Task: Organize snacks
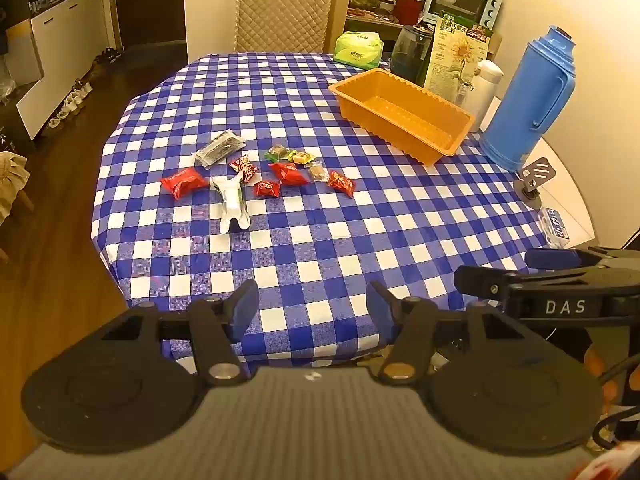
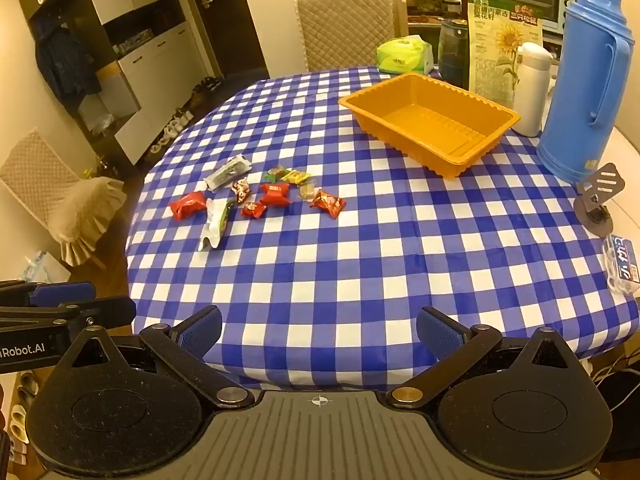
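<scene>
Several wrapped snacks lie in a loose cluster on the blue-and-white checked tablecloth: red packets, a white pouch, a dark packet and small green and yellow candies. An empty orange tray sits further back on the right. My left gripper hovers open over the table's near edge, well short of the snacks. My right gripper is open wider, also at the near edge, holding nothing.
A blue thermos jug, white flask, sunflower-seed bag, dark jar and green tissue pack crowd the back right. A small phone stand and a boxed item lie at the right edge. A padded chair stands behind.
</scene>
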A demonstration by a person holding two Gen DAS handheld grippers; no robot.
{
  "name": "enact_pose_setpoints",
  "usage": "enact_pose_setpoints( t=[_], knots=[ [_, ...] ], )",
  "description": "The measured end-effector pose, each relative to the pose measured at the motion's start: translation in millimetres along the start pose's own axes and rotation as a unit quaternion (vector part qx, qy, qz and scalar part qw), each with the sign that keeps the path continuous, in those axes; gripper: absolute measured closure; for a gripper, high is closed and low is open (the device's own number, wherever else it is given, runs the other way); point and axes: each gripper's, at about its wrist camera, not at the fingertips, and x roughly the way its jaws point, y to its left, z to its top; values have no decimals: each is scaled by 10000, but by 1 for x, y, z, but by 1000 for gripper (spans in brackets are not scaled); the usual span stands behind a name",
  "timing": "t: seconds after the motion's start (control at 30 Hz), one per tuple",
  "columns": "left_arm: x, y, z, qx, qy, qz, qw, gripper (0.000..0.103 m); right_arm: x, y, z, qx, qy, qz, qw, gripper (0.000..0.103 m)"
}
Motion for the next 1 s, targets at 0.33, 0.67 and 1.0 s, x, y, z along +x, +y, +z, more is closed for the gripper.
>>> enact_pose_setpoints(
  t=[0.33,0.67,1.0],
  knots=[
    [0,0,0,4,-39,12,10000,46,-2,-1,1,5,26,32,10000,0],
    [-3,5,0,-1,-50,4,10000,46,-6,4,0,-24,-25,37,10000,0],
    [-3,4,-1,-10,-61,10,10000,46,-10,4,0,-35,-49,51,10000,0]
  ],
)
